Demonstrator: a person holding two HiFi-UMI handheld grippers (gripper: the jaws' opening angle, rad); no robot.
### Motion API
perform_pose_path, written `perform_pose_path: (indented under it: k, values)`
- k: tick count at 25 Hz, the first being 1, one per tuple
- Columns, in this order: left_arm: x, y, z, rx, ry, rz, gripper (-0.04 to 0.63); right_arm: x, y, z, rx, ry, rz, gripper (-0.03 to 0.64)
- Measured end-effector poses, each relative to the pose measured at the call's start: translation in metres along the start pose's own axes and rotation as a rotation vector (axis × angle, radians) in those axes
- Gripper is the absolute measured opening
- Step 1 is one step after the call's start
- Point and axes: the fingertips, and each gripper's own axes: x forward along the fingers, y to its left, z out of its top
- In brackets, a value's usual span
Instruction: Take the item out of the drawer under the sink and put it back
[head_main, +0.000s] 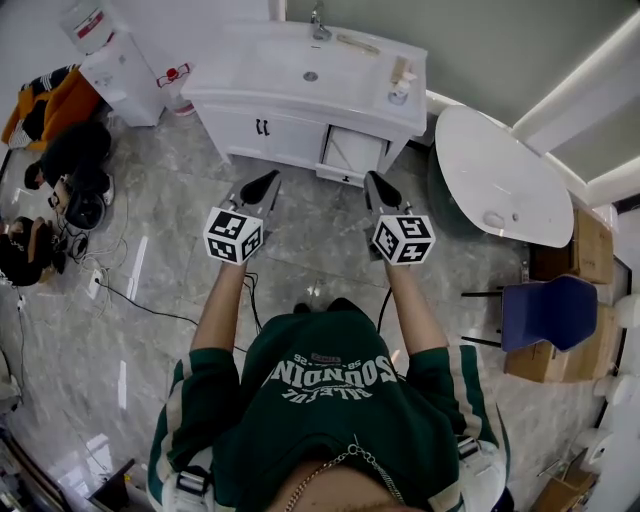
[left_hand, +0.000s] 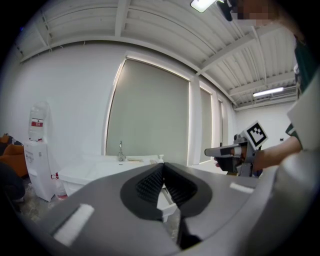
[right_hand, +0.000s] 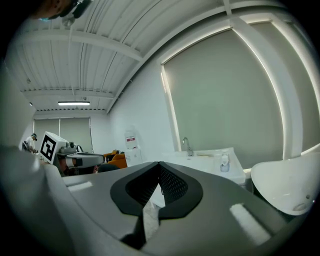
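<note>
Closest to the head camera, a person (head_main: 330, 400) in a green shirt holds both arms forward. The left gripper (head_main: 262, 186) and right gripper (head_main: 378, 186) sit side by side above the grey tiled floor (head_main: 180, 240) and point at the white cabinet (head_main: 262, 135). In each gripper's own view the jaws are clenched tip to tip with nothing between them. The drawer (head_main: 352, 152) under the sink (head_main: 311, 75) lies just beyond the right gripper's tips. It is apart from both grippers, and its front seems to stand slightly out from the cabinet. The item itself shows in no view, and the drawer's inside cannot be made out. Only a sliver of white drawer front shows through the gap below the left jaws, and the right gripper's own body covers most of the cabinet front. The gripper views add the grey window blind and the ceiling lights, and each shows the other gripper off to its side. The head view alone shows the floor. Farther back, a soap bottle (head_main: 400, 92) and a faucet (head_main: 318, 22) stand on the sink top. A water dispenser (head_main: 120, 65) stands to the left, by the wall.
</note>
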Motion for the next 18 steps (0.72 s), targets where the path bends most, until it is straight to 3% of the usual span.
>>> perform_pose_path:
  k: [10,18]
  values:
    - [0.029,0.007,-0.011,-0.014,0.023,-0.041,0.049,0.009,-0.023,-0.007,0.069,-0.006,-0.033,0.003]
    - [0.100,0.038,-0.002,-0.006,0.024,-0.027,0.049,0.074,-0.075,0.003,0.076,-0.017,-0.024,0.003]
